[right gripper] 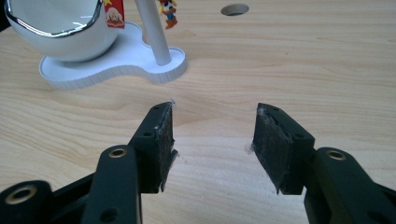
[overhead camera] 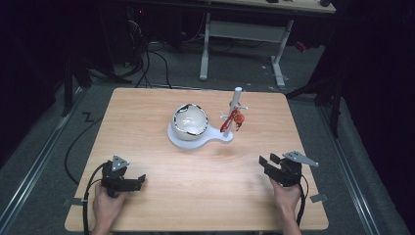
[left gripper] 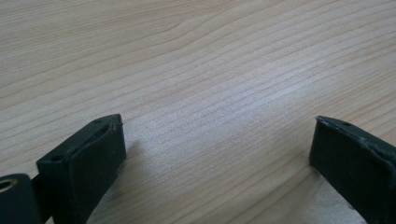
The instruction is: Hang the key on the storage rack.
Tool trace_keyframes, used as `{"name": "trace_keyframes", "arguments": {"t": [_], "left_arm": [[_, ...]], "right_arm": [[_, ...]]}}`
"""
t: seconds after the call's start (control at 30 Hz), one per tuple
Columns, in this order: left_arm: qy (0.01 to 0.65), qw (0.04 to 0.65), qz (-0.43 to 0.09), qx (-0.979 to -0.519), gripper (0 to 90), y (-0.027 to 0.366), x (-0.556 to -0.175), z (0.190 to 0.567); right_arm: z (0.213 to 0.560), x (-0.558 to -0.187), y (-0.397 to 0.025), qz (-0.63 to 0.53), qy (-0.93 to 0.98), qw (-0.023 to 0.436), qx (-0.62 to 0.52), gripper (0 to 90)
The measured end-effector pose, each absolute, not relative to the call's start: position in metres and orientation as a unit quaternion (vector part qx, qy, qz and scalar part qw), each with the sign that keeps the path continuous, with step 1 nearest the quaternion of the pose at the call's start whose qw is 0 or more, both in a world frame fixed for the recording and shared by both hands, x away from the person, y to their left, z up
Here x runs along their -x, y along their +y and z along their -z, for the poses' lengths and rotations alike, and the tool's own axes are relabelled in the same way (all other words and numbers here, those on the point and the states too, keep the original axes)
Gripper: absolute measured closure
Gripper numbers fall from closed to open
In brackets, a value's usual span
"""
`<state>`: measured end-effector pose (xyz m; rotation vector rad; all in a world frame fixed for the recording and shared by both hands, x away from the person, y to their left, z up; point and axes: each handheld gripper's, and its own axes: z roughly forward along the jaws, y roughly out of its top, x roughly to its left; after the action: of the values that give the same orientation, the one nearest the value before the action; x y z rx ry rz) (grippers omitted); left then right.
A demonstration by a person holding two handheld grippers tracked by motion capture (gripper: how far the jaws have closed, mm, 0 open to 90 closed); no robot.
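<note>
Wooden table [overhead camera: 161, 205] under me: near its front edge, my left gripper [overhead camera: 138, 182] and right gripper [overhead camera: 268, 160] rest with fingers apart, holding nothing. Farther, mid-table, a white bowl [overhead camera: 190, 119], contents unclear, sits on a white stand [overhead camera: 215, 136] whose post carries a red charm [overhead camera: 232, 120].

The right gripper [right gripper: 212, 140] hung low over the wooden counter [right gripper: 303, 70], its jaws spread with bare wood between them. Far left, a white bowl [right gripper: 60, 23] sat on a white stand [right gripper: 116, 63], whose post [right gripper: 154, 32] rose beside it. A round hole [right gripper: 234, 9] lay farther off.
</note>
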<state>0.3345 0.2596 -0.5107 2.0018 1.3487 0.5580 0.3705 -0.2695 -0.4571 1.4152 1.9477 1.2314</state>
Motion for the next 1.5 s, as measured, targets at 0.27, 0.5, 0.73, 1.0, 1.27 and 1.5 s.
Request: {"name": "trace_keyframes", "arguments": {"t": [0.27,0.5,0.73,1.0,1.27,1.5], "left_arm": [[0.514,0.326,-0.213,-0.764,3.9,0.260,-0.335,0.511],[0.514,0.326,-0.213,-0.764,3.9,0.260,-0.335,0.511],[0.514,0.326,-0.213,-0.764,3.9,0.260,-0.335,0.511],[0.514,0.326,-0.213,-0.764,3.9,0.260,-0.335,0.511],[0.514,0.326,-0.213,-0.764,3.9,0.260,-0.334,0.511],[0.515,0.326,-0.213,-0.764,3.9,0.260,-0.334,0.511]], "right_arm": [[0.468,-0.366,-0.273,-0.431,0.707,0.219,-0.516,46.9],[0.478,-0.365,-0.274,-0.412,0.713,0.225,-0.520,45.7],[0.487,-0.363,-0.269,-0.374,0.733,0.249,-0.511,44.5],[0.494,-0.366,-0.268,-0.361,0.738,0.243,-0.516,43.2],[0.498,-0.368,-0.269,-0.350,0.741,0.241,-0.520,42.1],[0.503,-0.369,-0.270,-0.340,0.743,0.241,-0.523,41.1]]}}
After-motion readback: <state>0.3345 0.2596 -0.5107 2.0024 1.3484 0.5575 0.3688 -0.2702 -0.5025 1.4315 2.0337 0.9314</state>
